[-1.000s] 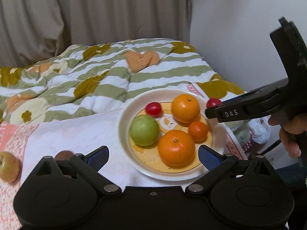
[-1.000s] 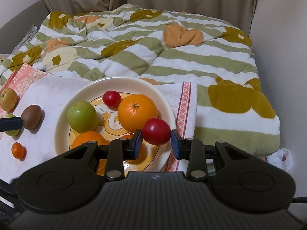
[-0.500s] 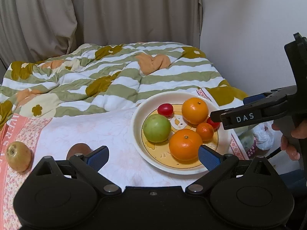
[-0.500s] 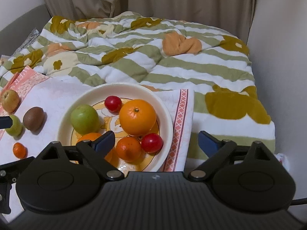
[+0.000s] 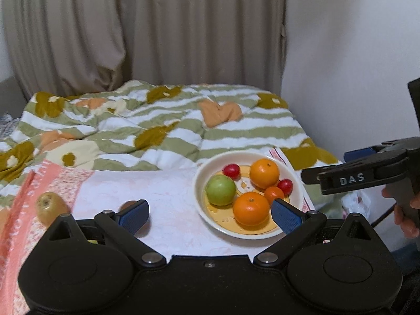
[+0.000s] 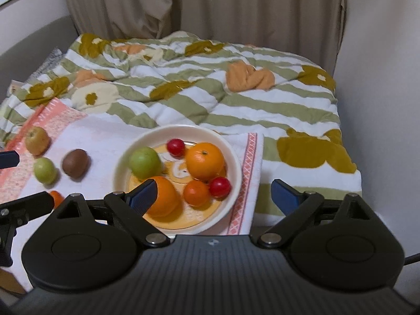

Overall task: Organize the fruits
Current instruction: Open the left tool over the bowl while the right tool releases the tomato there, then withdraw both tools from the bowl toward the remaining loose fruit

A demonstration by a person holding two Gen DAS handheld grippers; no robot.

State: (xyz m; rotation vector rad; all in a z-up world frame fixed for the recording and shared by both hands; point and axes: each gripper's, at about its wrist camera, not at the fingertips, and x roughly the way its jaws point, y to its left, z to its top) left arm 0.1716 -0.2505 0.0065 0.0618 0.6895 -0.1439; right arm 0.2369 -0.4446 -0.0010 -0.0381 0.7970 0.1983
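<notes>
A cream plate on a white cloth holds a green apple, two oranges, a small tangerine and two red tomatoes. Left of it on the cloth lie a brown kiwi, a small green fruit, a yellowish apple and a small tangerine. My right gripper is open and empty, held above the plate's near right side. My left gripper is open and empty, over the cloth left of the plate.
The cloth lies on a bed with a striped green and white quilt. A wall runs along the right side and curtains hang behind. The bed's right edge drops off beside the plate.
My right gripper opened and let go of the red tomato, which now lies in the plate beside the small tangerine. Both grippers have pulled back and up from the plate.
</notes>
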